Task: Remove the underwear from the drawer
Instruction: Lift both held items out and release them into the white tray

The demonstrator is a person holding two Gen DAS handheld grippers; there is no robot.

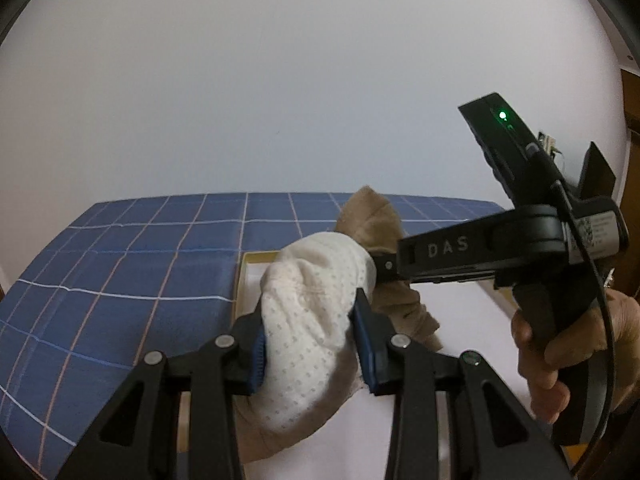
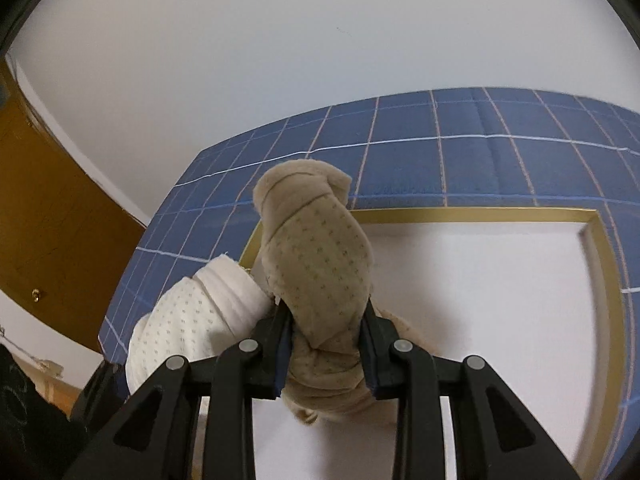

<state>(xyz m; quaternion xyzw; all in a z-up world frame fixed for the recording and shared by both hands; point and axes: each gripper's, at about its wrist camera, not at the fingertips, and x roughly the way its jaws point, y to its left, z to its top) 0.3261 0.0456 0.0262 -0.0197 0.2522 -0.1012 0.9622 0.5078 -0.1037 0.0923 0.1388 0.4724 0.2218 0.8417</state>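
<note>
My left gripper (image 1: 312, 344) is shut on a rolled white dotted underwear (image 1: 312, 320) and holds it above the open drawer (image 1: 472, 312). My right gripper (image 2: 326, 352) is shut on a rolled beige dotted underwear (image 2: 320, 264), also above the drawer (image 2: 480, 300), which has a white inside and a gold rim. The two bundles are side by side and seem to touch. The right gripper's body shows in the left wrist view (image 1: 386, 268), its tips pressed into the beige underwear (image 1: 380, 224). The white underwear shows at the lower left of the right wrist view (image 2: 192, 316).
A blue checked cloth (image 1: 120, 280) covers the surface around the drawer (image 2: 440, 148). A white wall (image 1: 280, 80) stands behind. A brown wooden door (image 2: 44, 208) is at the left in the right wrist view. A hand (image 1: 552, 360) holds the right gripper's handle.
</note>
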